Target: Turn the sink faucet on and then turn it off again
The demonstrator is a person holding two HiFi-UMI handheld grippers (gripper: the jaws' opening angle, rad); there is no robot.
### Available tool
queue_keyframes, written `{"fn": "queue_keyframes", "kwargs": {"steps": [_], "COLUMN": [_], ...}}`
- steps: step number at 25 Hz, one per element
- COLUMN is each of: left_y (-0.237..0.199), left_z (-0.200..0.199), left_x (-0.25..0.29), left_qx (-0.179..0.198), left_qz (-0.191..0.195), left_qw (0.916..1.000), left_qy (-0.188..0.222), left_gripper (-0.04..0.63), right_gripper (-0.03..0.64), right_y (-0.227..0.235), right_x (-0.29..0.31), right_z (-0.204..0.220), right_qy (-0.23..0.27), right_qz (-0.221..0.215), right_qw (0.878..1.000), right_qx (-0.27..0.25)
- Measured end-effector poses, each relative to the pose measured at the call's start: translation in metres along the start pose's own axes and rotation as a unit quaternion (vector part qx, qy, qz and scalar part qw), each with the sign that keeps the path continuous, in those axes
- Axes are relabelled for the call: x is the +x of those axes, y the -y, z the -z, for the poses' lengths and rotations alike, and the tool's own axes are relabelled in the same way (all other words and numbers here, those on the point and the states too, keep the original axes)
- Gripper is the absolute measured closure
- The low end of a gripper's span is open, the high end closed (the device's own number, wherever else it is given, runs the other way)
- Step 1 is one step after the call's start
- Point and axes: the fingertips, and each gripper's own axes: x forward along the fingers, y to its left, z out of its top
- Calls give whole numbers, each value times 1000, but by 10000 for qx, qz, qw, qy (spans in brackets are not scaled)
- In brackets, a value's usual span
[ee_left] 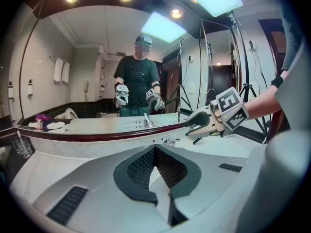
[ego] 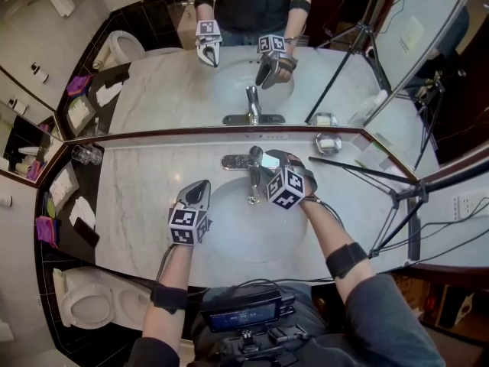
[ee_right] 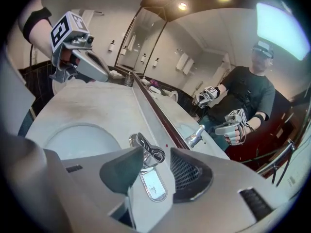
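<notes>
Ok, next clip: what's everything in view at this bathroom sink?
counter: one, pale marble, across the middle
sink basin: one, white, set in the counter's centre
faucet: one, chrome, behind the basin
glass: one, clear, counter's back left corner
small dish: one, silvery, back right by the mirror
mirror: one wide pane, behind the counter
purple item: one, dark shelf at left
toilet: one, white, lower left
tripod: one, black, right of the counter
left claw: one, grey, shut and empty, by the basin's left rim
right claw: one, grey, open around the faucet handle
</notes>
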Motion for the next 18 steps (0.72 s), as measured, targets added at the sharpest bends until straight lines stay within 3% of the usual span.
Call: {"fn": "queue_keyframes", "kwargs": {"steps": [4, 8, 18], "left_y": [1, 3, 8], "left_z": [1, -2, -8], "left_x": [-8, -15, -28], "left_qx": [-92, -132, -338], "left_qz": [-25, -17, -15], "left_qw": [9999, 9998, 9989], "left_qy": [38, 115, 331], "left_gripper": [595, 595, 595], "right_gripper": [527, 570, 598], "right_y": [5, 8, 13], "right_x": [-27, -56, -111], "right_z": [11, 26, 65], "right_qy": [185, 344, 918], "right_qz": [280, 491, 755], "right_qw": [9970, 9861, 9312], "right_qx": [703, 1547, 3445]}}
